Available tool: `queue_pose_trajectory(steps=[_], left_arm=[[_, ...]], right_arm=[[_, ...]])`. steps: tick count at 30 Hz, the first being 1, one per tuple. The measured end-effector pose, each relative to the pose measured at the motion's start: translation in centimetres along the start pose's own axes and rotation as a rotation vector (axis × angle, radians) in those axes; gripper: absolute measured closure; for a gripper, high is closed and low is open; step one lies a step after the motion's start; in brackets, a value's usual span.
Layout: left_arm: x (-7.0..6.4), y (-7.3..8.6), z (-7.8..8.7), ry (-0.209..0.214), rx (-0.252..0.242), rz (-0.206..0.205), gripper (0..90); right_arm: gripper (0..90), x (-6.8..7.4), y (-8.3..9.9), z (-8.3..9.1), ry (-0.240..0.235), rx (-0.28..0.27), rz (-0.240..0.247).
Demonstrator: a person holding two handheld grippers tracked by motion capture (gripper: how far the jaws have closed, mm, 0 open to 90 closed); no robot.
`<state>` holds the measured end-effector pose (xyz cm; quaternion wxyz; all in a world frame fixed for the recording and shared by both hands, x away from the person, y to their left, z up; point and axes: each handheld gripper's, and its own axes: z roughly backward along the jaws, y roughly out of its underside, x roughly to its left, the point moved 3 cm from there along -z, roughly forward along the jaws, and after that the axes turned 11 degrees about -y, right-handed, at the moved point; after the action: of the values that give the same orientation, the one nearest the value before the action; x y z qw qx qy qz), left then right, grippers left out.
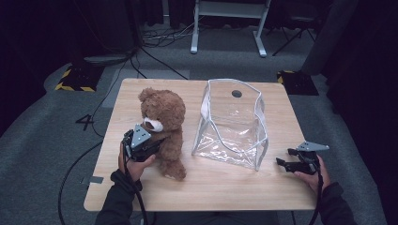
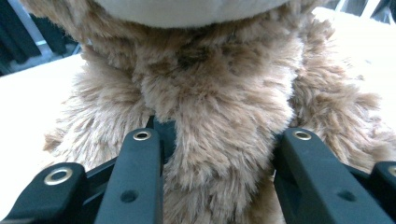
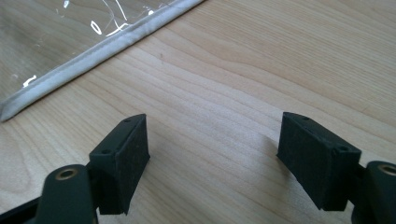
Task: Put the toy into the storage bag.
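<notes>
- One teddy bear (image 1: 163,125) sits upright on the left half of the wooden table (image 1: 281,122), its long axis running from head at the far side to feet toward the person.
- One left gripper (image 1: 149,146) is against the bear's near left flank; in the left gripper view its jaws stand either side of a fold of brown fur (image 2: 219,135) below the muzzle and pinch into it, so the bear lies straight ahead of them.
- One clear plastic zip pouch (image 1: 233,124) stands open-mouthed just to the right of the bear, apart from it; the likely move is lifting the bear rightward into that opening.
- One right gripper (image 1: 287,165) rests near the table's right edge, well right of the pouch, jaws spread over bare wood, with the pouch's white hem (image 3: 100,50) beyond them.
- The left hand is far nearer the bear.
</notes>
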<state>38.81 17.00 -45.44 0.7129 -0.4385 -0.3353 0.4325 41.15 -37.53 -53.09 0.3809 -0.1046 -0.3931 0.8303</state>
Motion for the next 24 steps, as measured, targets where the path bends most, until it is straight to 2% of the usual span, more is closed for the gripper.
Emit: queue_pose_trajectory(steps=[5, 10, 17, 19, 20, 24], left_arm=[[-0.2, -1.1, 0.2, 0.001, -0.029, -0.007, 63.5], [-0.2, -3.0, 0.5, 0.0, -0.085, 0.008, 63.4], [-0.4, -5.8, 1.3, -0.004, -0.136, -0.004, 63.2], [-0.4, -6.1, 1.4, -0.004, -0.143, -0.005, 63.1], [-0.5, -7.1, 1.5, 0.0, -0.159, -0.009, 63.1], [-0.5, -8.7, 1.7, 0.02, -0.184, -0.013, 63.1]], right_arm=[[24.9, 0.0, 0.0, 0.0, -0.001, -0.001, -0.002], [25.0, 0.0, 0.0, 0.0, 0.001, -0.001, -0.001], [25.0, 0.1, 0.0, 0.0, 0.001, 0.001, 0.008], [25.1, 0.1, 0.0, 0.0, 0.001, 0.001, 0.008], [25.1, 0.1, 0.0, 0.0, 0.002, 0.001, 0.008], [24.9, 0.1, 0.0, 0.0, 0.002, 0.002, 0.009]])
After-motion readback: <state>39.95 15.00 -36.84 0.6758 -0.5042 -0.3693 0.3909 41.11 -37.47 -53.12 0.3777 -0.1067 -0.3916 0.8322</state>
